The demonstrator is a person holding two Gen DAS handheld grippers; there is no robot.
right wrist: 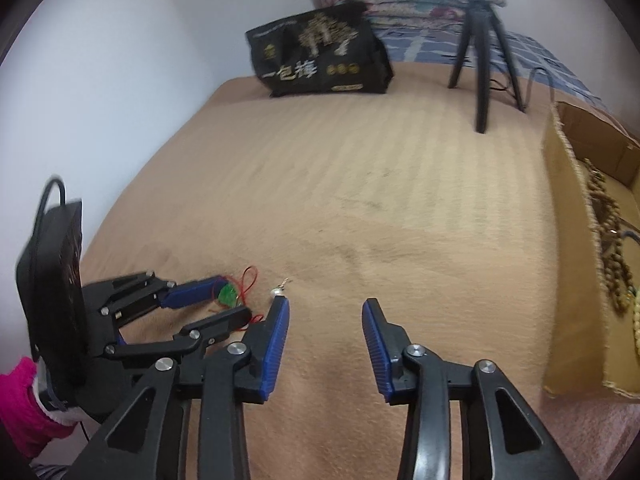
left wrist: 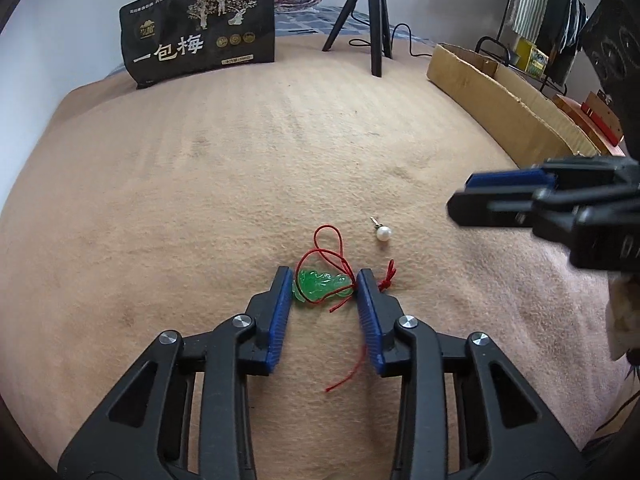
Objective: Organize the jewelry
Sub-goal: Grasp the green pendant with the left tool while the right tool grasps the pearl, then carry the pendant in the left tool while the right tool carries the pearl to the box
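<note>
A green jade pendant (left wrist: 322,284) on a red cord (left wrist: 332,240) lies on the tan blanket (left wrist: 240,160). My left gripper (left wrist: 323,280) straddles the pendant, and its blue pads touch both ends. A pearl earring (left wrist: 384,235) lies just beyond it to the right. My right gripper (left wrist: 460,196) hovers above the pearl from the right, blurred. In the right wrist view the right gripper (right wrist: 326,304) is open and empty, with the pearl (right wrist: 276,292) just past its left fingertip. The left gripper (right wrist: 234,298) shows side-on around the pendant (right wrist: 228,294).
A cardboard box (right wrist: 568,240) holding bead strings (right wrist: 608,240) stands at the right edge of the bed. A black printed bag (left wrist: 200,28) and a black tripod (left wrist: 372,20) stand at the far end. A pink sleeve (right wrist: 20,400) shows at lower left.
</note>
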